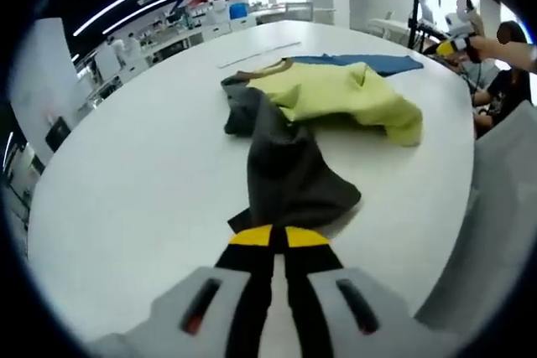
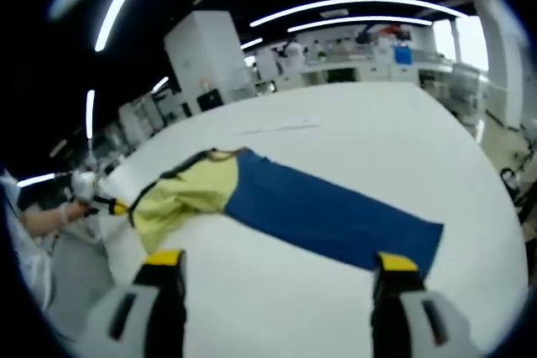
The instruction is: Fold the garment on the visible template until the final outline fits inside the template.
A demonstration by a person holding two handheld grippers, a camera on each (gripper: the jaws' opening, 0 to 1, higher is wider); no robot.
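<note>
1. Left tongs (image 1: 270, 238): jaws pressed together, pinching the dark grey part of the garment (image 1: 285, 169) at its near edge. The cloth rises from the table (image 1: 134, 182) to the jaw tips in a draped peak.
2. Right tongs (image 2: 277, 267): jaws spread wide, holding nothing, poised over the near edge of the table (image 2: 352, 148).
3. Garment, right gripper view (image 2: 185, 194): yellow-green body with dark trim, bunched at one end of the blue template (image 2: 327, 215) and overlapping that end. In the left gripper view the yellow-green part (image 1: 344, 94) lies crumpled beyond the grey part.
4. Template, left gripper view (image 1: 369, 62): a blue strip showing past the garment, largely covered.
5. Risk: the garment sits mostly off the template, so a fold made here would likely land outside the outline.
6. Risk: pulling on one pinched edge could drag the whole bundle rather than spread it; the crumpled yellow-green part may fold in on itself.
7. Risk: the cloth lies near the table edge in the right gripper view; a long pull could take it over the side.
8. Surroundings: a thin pale strip (image 2: 277, 128) lies on the table beyond the template, well apart. Benches and shelving (image 2: 210, 56) stand in the background, with ceiling light strips above.
9. Obstruction: none between the right tongs and the template.
</note>
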